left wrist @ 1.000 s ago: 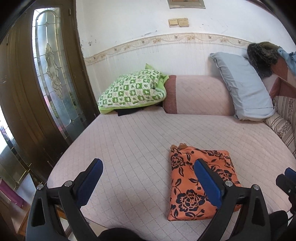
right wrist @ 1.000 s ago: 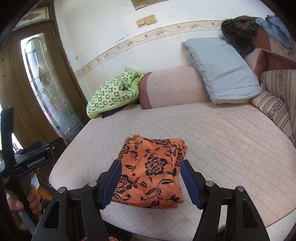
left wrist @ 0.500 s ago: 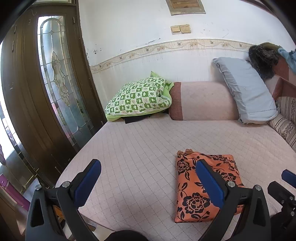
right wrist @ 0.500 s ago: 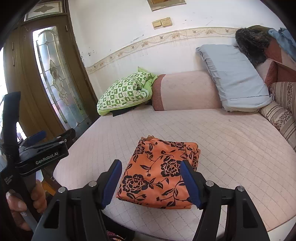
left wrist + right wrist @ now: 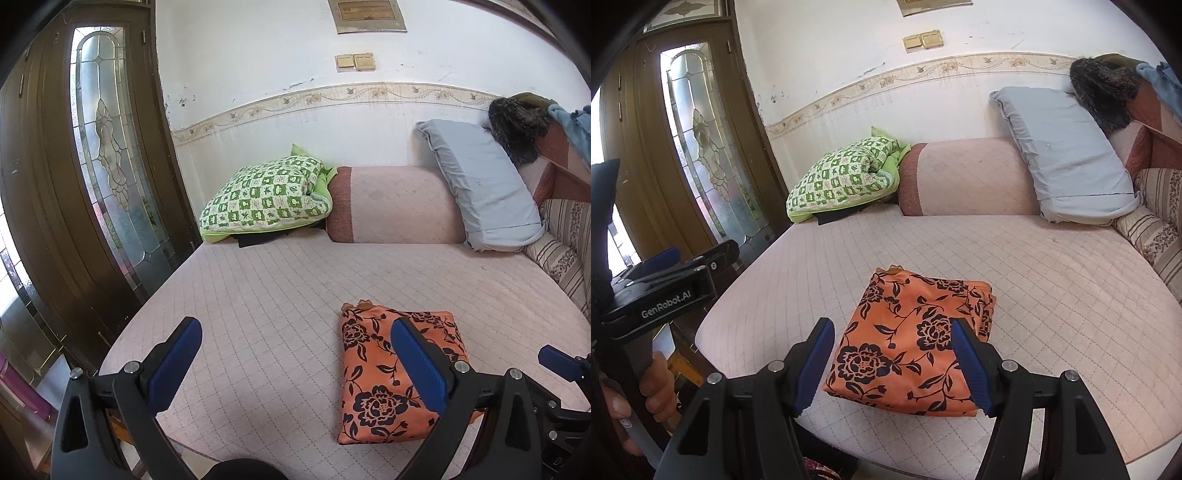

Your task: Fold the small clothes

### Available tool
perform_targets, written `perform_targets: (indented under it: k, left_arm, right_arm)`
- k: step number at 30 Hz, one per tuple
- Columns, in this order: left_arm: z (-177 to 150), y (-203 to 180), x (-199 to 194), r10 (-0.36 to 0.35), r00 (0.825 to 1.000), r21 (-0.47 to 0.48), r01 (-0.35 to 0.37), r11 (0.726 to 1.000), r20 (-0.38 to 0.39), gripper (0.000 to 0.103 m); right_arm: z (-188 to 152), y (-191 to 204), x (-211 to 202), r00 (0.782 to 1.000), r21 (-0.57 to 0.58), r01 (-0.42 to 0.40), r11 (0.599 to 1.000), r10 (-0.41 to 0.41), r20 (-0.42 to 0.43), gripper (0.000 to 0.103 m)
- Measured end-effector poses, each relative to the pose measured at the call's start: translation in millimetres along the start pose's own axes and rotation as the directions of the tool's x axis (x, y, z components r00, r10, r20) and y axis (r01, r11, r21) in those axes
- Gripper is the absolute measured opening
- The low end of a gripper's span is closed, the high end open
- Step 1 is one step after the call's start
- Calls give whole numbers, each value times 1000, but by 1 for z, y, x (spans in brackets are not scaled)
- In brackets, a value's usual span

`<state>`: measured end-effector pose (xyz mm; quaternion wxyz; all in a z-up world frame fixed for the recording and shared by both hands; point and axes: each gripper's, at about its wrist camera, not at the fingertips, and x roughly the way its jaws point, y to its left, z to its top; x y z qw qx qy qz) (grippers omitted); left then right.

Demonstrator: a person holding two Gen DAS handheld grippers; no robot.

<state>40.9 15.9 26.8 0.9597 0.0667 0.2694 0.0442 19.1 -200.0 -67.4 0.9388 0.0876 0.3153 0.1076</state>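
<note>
Bed (image 5: 280, 302) with pink quilted cover fills room corner; white wall with floral border behind, brown door with leaded glass (image 5: 107, 155) at left. At bed head: green checked pillow (image 5: 266, 197), pink bolster (image 5: 399, 205), grey pillow (image 5: 484, 184). Folded orange floral cloth (image 5: 912, 343) lies flat near front edge of bed. Left gripper (image 5: 295, 365) jaws wide apart, empty, over bare cover left of cloth. Right gripper (image 5: 892, 363) jaws apart, empty, hovering in front of cloth, not touching it.
</note>
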Motion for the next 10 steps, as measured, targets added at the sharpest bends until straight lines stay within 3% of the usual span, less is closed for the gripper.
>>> perform_targets:
  k: [10]
  left_arm:
    - [-2, -5, 8, -42, 999, 15, 42, 999, 3, 102]
  right_arm:
    - [-1, -2, 8, 1000, 8, 5, 1000, -5, -16, 69]
